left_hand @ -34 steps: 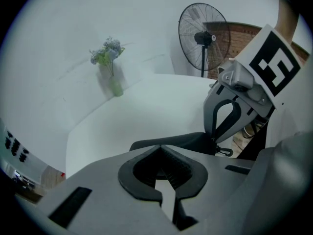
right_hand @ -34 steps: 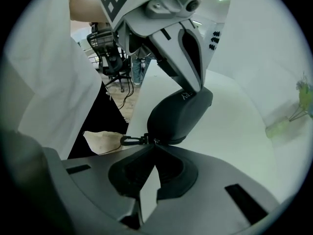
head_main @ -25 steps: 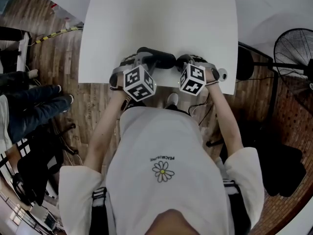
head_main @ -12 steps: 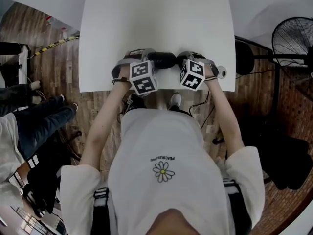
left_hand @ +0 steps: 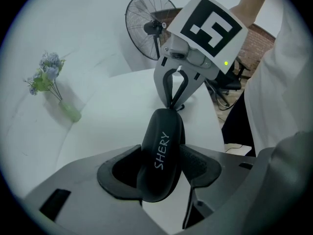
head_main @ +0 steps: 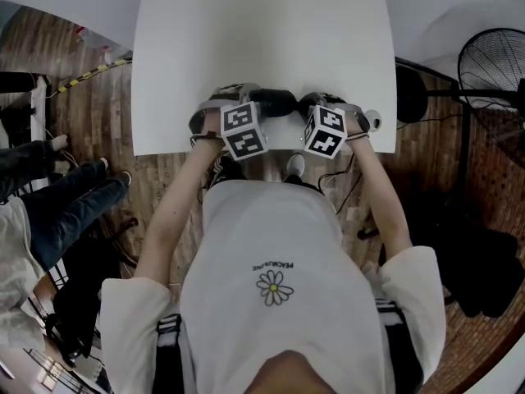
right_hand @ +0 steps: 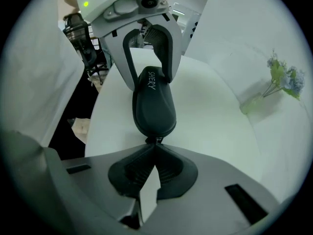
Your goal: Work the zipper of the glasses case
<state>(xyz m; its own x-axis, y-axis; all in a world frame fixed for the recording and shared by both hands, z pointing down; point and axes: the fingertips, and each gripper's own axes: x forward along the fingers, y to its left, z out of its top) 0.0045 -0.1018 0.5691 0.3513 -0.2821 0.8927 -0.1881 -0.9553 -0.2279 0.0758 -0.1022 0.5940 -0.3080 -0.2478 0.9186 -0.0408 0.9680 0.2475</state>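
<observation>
The black oval glasses case printed SHERY (head_main: 273,101) sits near the front edge of the white counter (head_main: 262,31), stretched between the two grippers. The left gripper (left_hand: 162,176) has its fingers (left_hand: 199,164) spread wide on either side of one end of the case, not clamping it. The right gripper (right_hand: 155,164) has its fingers pinched shut on the small zipper pull (right_hand: 157,140) at the case's other end.
</observation>
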